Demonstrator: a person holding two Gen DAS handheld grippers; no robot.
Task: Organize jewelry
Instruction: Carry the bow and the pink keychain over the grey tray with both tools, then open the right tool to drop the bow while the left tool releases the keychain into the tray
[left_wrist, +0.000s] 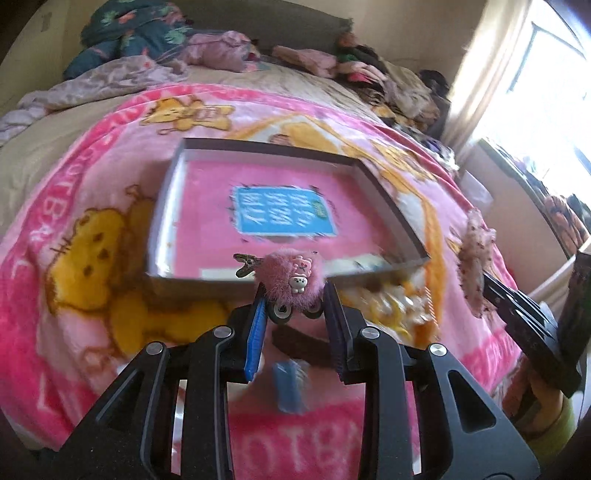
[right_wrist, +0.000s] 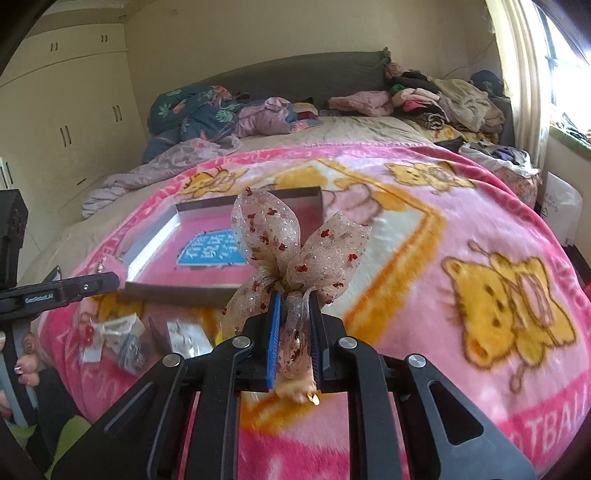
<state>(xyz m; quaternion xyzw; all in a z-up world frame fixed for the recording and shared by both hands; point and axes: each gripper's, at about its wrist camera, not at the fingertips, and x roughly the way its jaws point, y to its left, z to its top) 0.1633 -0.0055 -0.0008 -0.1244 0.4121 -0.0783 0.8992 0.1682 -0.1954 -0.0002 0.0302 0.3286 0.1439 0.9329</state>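
Note:
My left gripper is shut on a fuzzy pink pom-pom hair clip with a metal alligator clip at its left, held just above the near wall of a shallow grey box with a pink floor and a blue label. My right gripper is shut on a sheer glittery ribbon bow with red specks, held above the blanket to the right of the box. The bow and right gripper also show at the right of the left wrist view.
The box lies on a pink teddy-bear blanket on a bed. Small jewelry packets and cards lie on the blanket near the box's front. Piled clothes and bedding sit at the headboard. A window is at the right.

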